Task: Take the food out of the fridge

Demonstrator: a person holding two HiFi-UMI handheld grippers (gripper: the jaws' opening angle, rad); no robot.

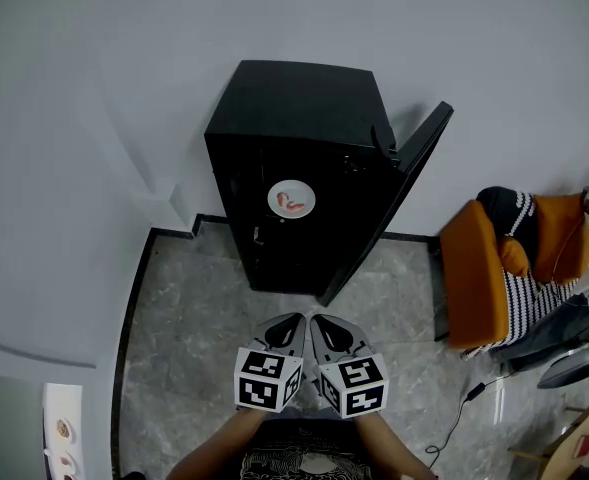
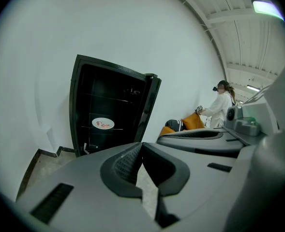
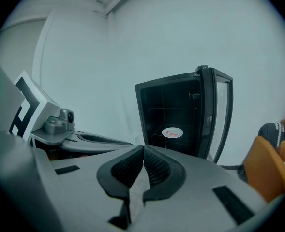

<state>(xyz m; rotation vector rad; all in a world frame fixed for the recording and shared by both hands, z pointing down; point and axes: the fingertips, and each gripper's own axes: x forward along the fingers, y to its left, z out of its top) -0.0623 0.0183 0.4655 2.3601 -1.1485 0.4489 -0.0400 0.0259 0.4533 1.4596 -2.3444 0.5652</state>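
Head view looks down on a black fridge (image 1: 304, 148) against a white wall, its door (image 1: 406, 178) swung open to the right. On a shelf inside sits a white plate (image 1: 291, 200) carrying reddish food (image 1: 293, 205), possibly shrimp, though it is too small to tell. The left tool (image 1: 290, 323) and right tool (image 1: 321, 323) are held side by side over the grey marble floor (image 1: 189, 338), well apart from the fridge and pointing at it. In each gripper view the jaws are pressed together at their tips with nothing between them. Each tool carries a cube (image 1: 267, 378) printed with black-and-white square markers. An orange chair (image 1: 477, 273) draped with striped cloth (image 1: 519, 303) stands to the right of the fridge.
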